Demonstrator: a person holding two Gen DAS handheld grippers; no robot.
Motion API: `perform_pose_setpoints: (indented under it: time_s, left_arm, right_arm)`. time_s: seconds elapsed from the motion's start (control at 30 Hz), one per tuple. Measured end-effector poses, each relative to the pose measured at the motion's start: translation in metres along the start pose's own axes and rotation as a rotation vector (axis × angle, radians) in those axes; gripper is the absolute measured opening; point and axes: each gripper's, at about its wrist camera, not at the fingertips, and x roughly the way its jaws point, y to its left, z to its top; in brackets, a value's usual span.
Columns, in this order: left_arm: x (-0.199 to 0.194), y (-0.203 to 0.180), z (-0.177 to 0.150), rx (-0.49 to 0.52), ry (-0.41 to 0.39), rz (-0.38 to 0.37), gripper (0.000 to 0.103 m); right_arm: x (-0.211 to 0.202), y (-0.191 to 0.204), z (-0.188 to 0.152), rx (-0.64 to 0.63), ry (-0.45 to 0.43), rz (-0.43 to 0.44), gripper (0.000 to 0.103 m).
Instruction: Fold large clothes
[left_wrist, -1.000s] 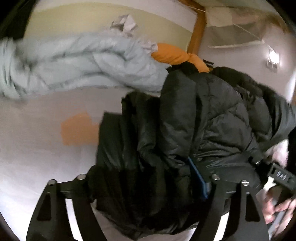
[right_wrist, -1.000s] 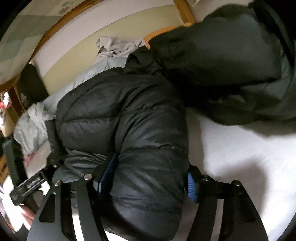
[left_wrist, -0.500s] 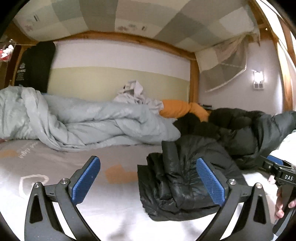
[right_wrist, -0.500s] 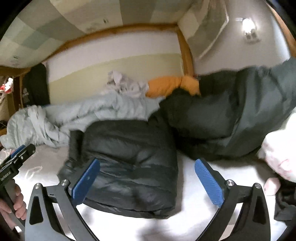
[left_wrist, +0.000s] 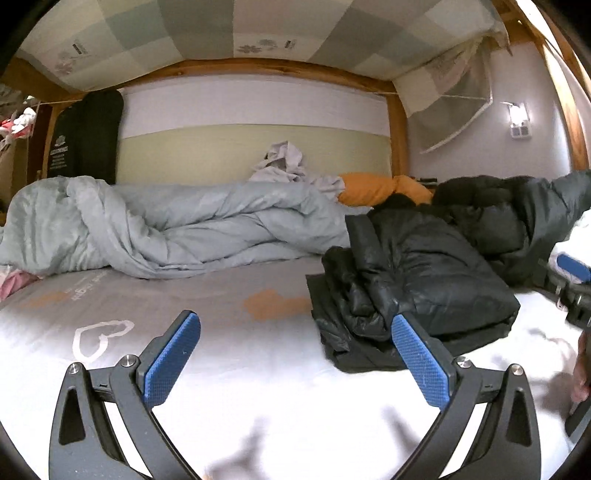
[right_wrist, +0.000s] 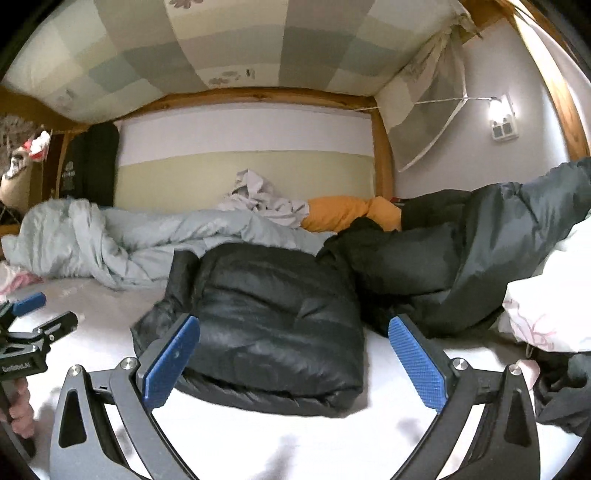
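A black puffer jacket (left_wrist: 413, 288) lies folded in a thick bundle on the white bed sheet (left_wrist: 258, 387); in the right wrist view the jacket (right_wrist: 273, 325) is straight ahead. My left gripper (left_wrist: 295, 358) is open and empty, held back from the bundle's left side. My right gripper (right_wrist: 293, 358) is open and empty in front of the bundle's near edge. The right gripper shows at the right edge of the left wrist view (left_wrist: 572, 280), and the left one at the left edge of the right wrist view (right_wrist: 26, 325).
A crumpled light blue duvet (left_wrist: 177, 225) lies along the wall. An orange pillow (left_wrist: 380, 188) and a grey garment (left_wrist: 284, 166) sit behind it. Another dark jacket (right_wrist: 498, 240) is heaped at the right, next to a white and pink blanket (right_wrist: 546, 302).
Both grippers have let go of the black jacket, opened wide and pulled back from it. The jacket now rests folded on the sheet.
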Motion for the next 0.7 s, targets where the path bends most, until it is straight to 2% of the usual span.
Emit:
perform_pose_setpoints:
  time_s: [0.2, 0.3, 0.47, 0.7]
  left_arm:
    - [0.000, -0.010, -0.005, 0.044, 0.002, 0.034, 0.103]
    - [0.004, -0.002, -0.006, 0.005, 0.017, 0.027, 0.103]
    - [0.004, 0.015, -0.007, -0.071, 0.025, 0.000, 0.103]
    - [0.003, 0.010, -0.006, -0.053, 0.023, 0.005, 0.103]
  right_arm:
    - [0.003, 0.010, -0.011, -0.046, 0.006, -0.047, 0.103]
    - [0.004, 0.017, -0.013, -0.077, 0.012, -0.088, 0.103]
    - [0.004, 0.021, -0.014, -0.099, 0.014, -0.088, 0.103]
    - [0.009, 0.014, -0.014, -0.073, 0.035, -0.091, 0.103]
